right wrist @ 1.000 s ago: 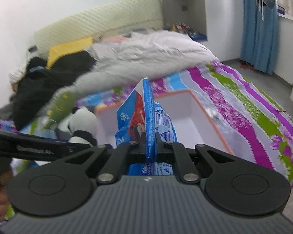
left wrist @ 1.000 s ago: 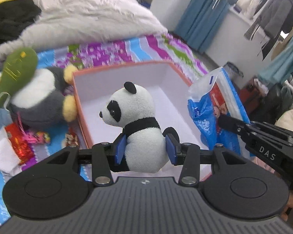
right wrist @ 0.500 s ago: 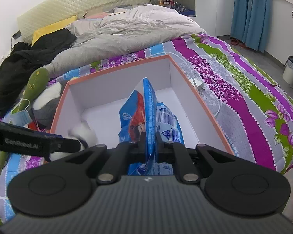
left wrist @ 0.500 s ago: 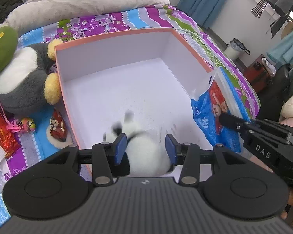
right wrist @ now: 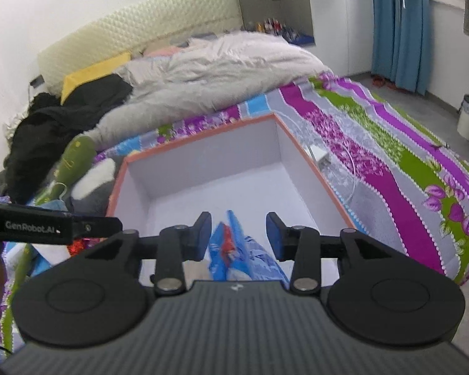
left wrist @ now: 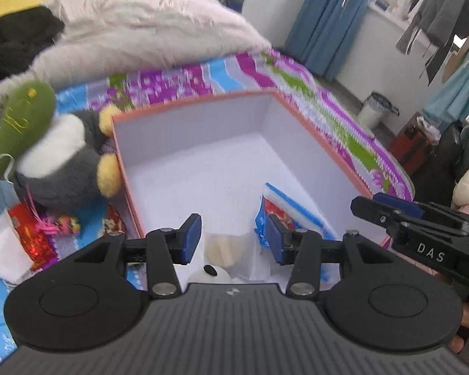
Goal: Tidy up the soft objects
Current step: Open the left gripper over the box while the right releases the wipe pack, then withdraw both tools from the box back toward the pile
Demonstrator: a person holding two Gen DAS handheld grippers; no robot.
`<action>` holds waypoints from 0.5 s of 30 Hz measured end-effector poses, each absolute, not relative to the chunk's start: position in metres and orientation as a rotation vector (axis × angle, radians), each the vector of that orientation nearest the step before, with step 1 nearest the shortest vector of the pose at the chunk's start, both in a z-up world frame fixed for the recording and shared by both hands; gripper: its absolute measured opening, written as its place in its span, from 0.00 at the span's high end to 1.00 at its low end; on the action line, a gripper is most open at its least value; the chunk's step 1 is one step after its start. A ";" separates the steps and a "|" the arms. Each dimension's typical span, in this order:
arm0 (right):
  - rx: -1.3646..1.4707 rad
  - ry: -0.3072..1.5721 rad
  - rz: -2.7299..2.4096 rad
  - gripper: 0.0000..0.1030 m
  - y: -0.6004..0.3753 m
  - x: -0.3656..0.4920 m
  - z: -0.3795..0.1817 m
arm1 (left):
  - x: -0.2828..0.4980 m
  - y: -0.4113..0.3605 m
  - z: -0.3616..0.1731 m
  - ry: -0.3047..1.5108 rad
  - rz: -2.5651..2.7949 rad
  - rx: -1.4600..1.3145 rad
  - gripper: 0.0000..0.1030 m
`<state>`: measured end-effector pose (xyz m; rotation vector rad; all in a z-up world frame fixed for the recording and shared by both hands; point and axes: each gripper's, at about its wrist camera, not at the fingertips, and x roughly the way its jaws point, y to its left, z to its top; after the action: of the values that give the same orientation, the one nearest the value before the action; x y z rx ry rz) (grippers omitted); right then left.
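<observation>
Beside the box (left wrist: 312, 131), penguin plush (left wrist: 59, 159), both hand-held grippers spread, right (right wrist: 236, 237) opening over blue packet (right wrist: 244, 259).

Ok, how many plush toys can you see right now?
3. The panda lies in the box at its near edge, mostly hidden. The grey plush sits outside the box's left wall, with the green plush leaning against it. Others may be hidden.

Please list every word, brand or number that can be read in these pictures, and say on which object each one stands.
"DAS": on the side of the right gripper.
"GenRobot.AI": on the side of the left gripper.
Blue snack bag: print too blurred to read.
Green plush: yellow embroidered marks, not legible.
</observation>
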<state>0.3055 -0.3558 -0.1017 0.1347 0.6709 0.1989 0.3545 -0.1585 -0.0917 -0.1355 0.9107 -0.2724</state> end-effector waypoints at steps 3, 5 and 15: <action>0.128 0.628 0.232 0.60 -0.348 0.293 -0.096 | 0.337 -0.149 -0.084 0.870 -0.253 -0.146 0.50; 0.119 0.606 0.249 0.60 -0.342 0.286 -0.093 | 0.325 -0.144 -0.079 0.848 -0.241 -0.143 0.50; 0.109 0.525 0.308 0.60 -0.311 0.246 -0.075 | 0.267 -0.099 -0.061 0.770 -0.156 -0.170 0.50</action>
<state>0.2458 -0.3109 -0.0751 0.1092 0.5250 0.3083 0.2671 -0.0992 -0.0609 -0.1701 0.7699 -0.1560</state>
